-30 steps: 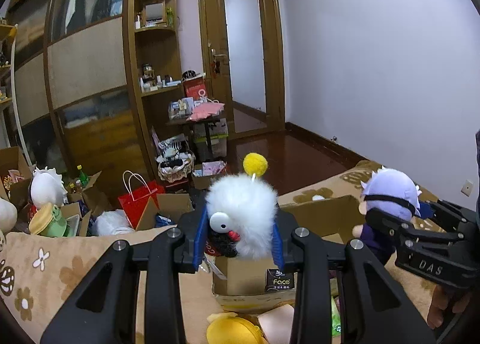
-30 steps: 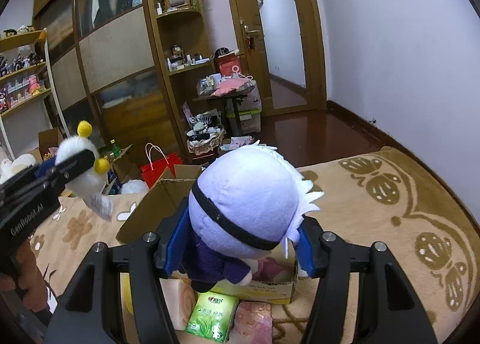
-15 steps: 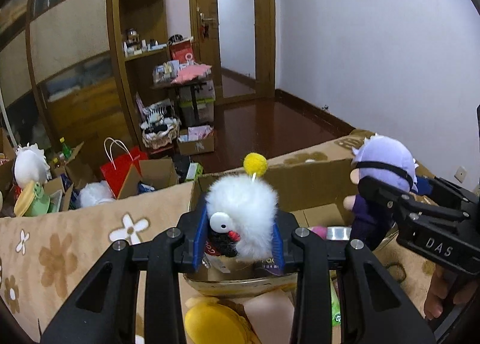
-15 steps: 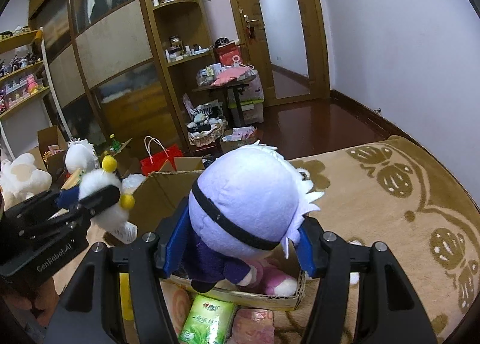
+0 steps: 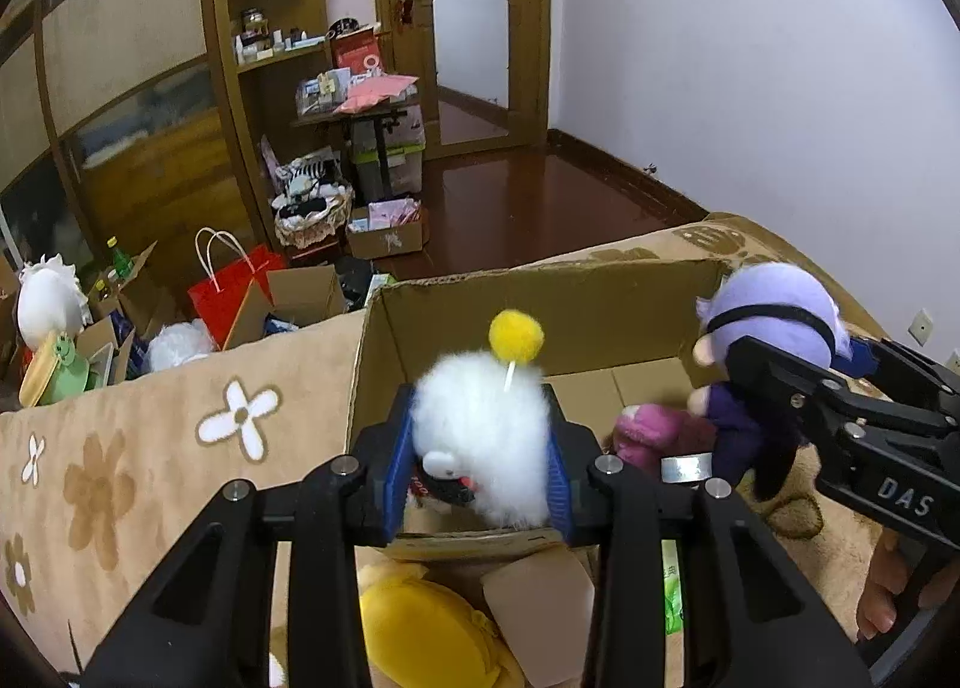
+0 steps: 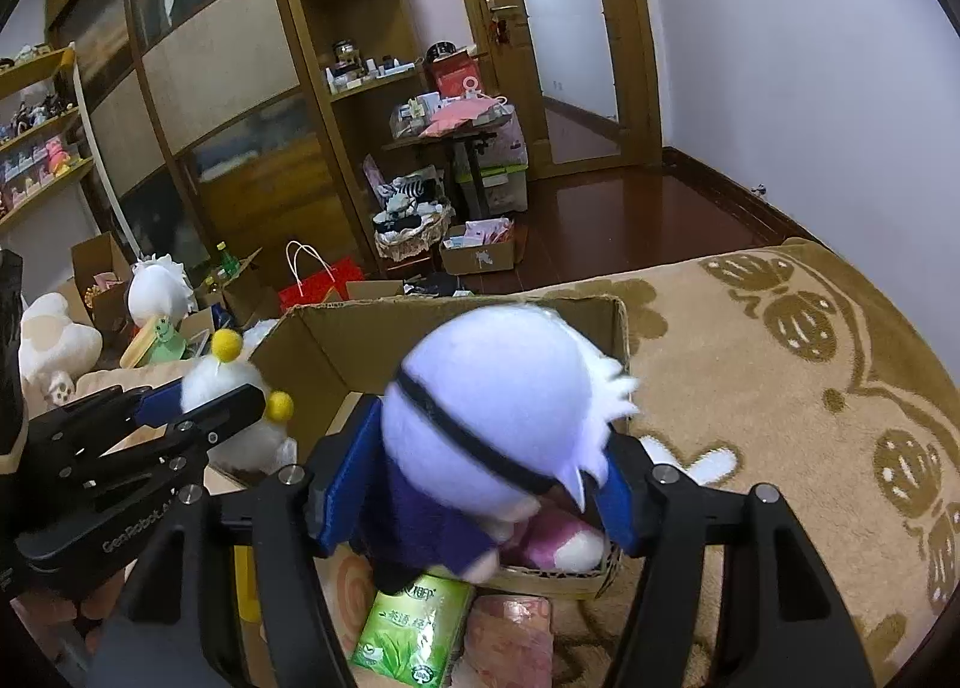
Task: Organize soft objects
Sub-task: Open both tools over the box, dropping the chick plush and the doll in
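My left gripper [image 5: 480,466] holds a white fluffy toy [image 5: 480,442] with a yellow pompom between its blue pads, over the near-left part of an open cardboard box [image 5: 540,298]. Its jaws are opening, though the pads still touch the fur. My right gripper [image 6: 480,490] holds a purple-haired doll [image 6: 504,406] with a black blindfold, tilted over the box [image 6: 456,328]; its jaws are opening too, the doll still between the pads. The left wrist view shows that doll [image 5: 768,322] at the box's right side. A pink plush [image 5: 654,430] lies inside.
In front of the box on the tan flowered blanket [image 5: 150,448] lie a yellow plush [image 5: 420,628], a green tissue pack [image 6: 414,628] and a pink pack [image 6: 510,640]. Beyond the bed edge the floor holds a red bag [image 5: 234,292], boxes and more plush toys.
Both grippers have come down over the box, and its inside now shows with the pink plush. The purple-haired doll has tipped and blurred, and the white toy's face has dipped.
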A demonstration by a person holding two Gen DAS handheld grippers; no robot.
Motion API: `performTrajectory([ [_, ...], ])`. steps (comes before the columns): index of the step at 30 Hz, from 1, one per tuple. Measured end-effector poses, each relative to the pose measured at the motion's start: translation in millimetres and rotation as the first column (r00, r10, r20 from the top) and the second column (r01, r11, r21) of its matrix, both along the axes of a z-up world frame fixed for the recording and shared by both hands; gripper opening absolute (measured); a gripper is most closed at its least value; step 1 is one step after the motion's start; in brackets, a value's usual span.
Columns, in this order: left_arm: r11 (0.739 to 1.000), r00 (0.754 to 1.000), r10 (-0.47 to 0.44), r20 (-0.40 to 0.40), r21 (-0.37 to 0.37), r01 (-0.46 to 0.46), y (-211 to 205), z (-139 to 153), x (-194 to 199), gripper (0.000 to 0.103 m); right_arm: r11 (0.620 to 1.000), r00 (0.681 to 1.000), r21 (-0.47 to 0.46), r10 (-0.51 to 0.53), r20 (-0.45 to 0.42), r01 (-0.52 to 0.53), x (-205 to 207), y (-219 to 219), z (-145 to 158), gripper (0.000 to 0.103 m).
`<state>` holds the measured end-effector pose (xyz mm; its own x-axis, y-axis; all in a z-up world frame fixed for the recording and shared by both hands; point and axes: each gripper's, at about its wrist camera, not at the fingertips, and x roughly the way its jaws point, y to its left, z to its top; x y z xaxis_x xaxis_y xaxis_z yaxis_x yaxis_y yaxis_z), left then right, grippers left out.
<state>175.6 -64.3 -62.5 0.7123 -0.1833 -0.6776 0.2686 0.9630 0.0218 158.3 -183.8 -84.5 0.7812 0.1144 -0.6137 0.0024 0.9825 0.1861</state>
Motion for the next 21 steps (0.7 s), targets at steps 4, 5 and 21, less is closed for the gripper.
performTrajectory([
  [4, 0.999, 1.0, 0.03, -0.004, 0.025, -0.03, 2, -5, 3, 0.05, 1.0, 1.0, 0.005, -0.007, -0.005, 0.007, -1, -2, -2, 0.071],
  [5, 0.999, 0.999, 0.035, -0.004, 0.021, -0.035, 4, -5, 4, 0.052, 1.0, 1.0, 0.008, -0.009, -0.006, 0.009, -1, -3, -2, 0.072],
  [21, 0.995, 0.995, 0.095, -0.024, -0.02, -0.096, 31, 17, -10, 0.095, 0.999, 1.0, 0.03, -0.028, 0.013, 0.028, -27, -8, 15, 0.103],
])
